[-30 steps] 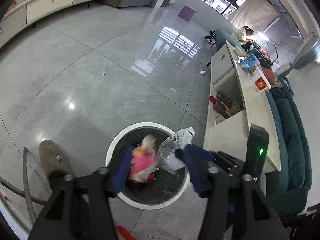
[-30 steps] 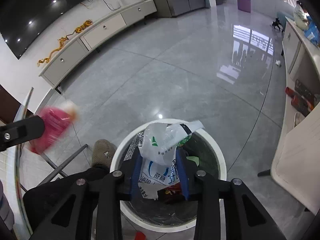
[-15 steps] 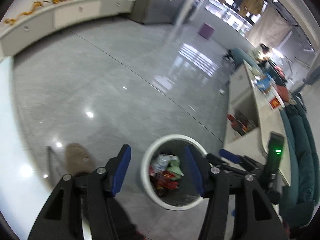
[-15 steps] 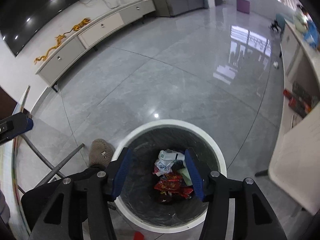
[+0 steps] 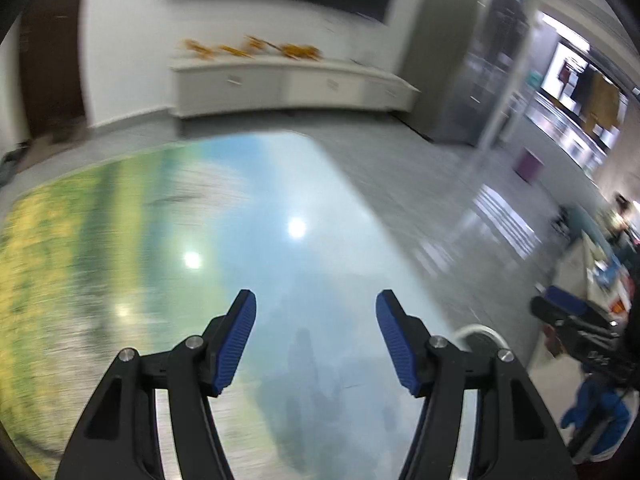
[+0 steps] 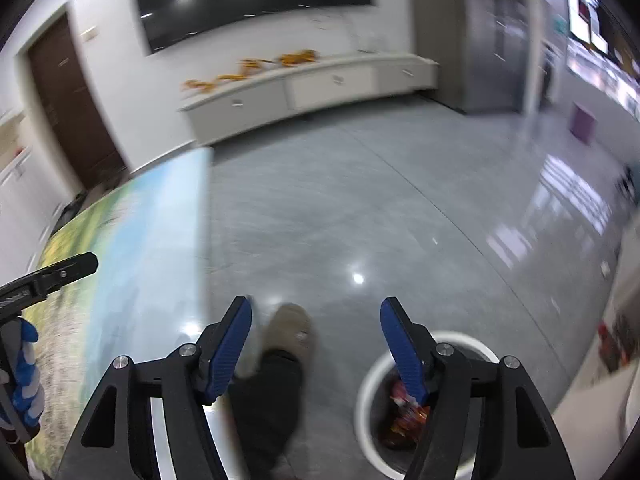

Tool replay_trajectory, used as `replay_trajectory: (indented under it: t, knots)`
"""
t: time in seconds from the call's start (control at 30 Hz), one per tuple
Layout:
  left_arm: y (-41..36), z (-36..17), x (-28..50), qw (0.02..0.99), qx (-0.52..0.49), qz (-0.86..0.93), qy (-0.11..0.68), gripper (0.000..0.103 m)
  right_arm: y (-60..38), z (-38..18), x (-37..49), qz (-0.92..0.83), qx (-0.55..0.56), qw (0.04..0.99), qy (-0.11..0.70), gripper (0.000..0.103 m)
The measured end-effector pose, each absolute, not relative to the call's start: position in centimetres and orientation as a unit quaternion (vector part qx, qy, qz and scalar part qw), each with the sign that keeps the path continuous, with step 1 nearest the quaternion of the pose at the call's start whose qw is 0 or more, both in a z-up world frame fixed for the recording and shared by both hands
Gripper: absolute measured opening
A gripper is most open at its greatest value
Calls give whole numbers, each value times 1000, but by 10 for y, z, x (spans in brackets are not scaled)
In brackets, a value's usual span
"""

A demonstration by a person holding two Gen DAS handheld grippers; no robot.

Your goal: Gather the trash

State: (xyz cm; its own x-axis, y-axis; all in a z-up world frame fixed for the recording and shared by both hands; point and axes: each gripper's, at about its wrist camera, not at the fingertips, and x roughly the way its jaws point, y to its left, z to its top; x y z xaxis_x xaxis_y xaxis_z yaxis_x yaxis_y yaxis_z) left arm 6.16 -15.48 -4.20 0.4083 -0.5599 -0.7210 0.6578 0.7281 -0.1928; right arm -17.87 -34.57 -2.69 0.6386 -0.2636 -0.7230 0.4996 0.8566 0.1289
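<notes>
My left gripper (image 5: pixel 316 338) is open and empty above a glossy table (image 5: pixel 168 240) with a landscape print. My right gripper (image 6: pixel 316 344) is open and empty over the floor, just left of the white round trash bin (image 6: pixel 370 392). Red and orange wrappers (image 6: pixel 404 412) lie inside the bin. The bin's rim (image 5: pixel 480 334) peeks out at the table's right edge in the left wrist view. The right gripper (image 5: pixel 576 324) shows at the far right there, and the left gripper (image 6: pixel 52 276) shows at the left of the right wrist view. No loose trash shows on the table.
The person's tan slipper (image 6: pixel 290 326) and dark trouser leg (image 6: pixel 264 404) stand between the table (image 6: pixel 132 248) and the bin. A low white cabinet (image 6: pixel 312 88) runs along the far wall under a dark screen. A brown door (image 6: pixel 68 100) is at left. Grey tiled floor (image 6: pixel 400 208) stretches beyond.
Both grippers have swung up and left, away from the bin toward the table. A second ago each dropped its trash into the bin; both have stayed open and empty since.
</notes>
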Motion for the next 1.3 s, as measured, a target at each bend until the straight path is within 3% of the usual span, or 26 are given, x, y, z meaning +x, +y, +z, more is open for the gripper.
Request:
replay_trajectory:
  t: [0.33, 0.53, 0.67, 1.3]
  knots:
    - [30, -29, 98, 916, 41, -184, 354, 69, -223, -8, -65, -107, 59, 925, 360, 78]
    - [89, -26, 99, 932, 17, -127, 338, 70, -163, 2, -26, -70, 13, 941, 330, 94]
    - [101, -26, 97, 936, 6, -108, 335, 70, -142, 11, -18, -68, -4, 950, 305, 103]
    - [14, 10, 75, 954, 70, -108, 269, 71, -165, 11, -27, -136, -2, 958, 253, 103]
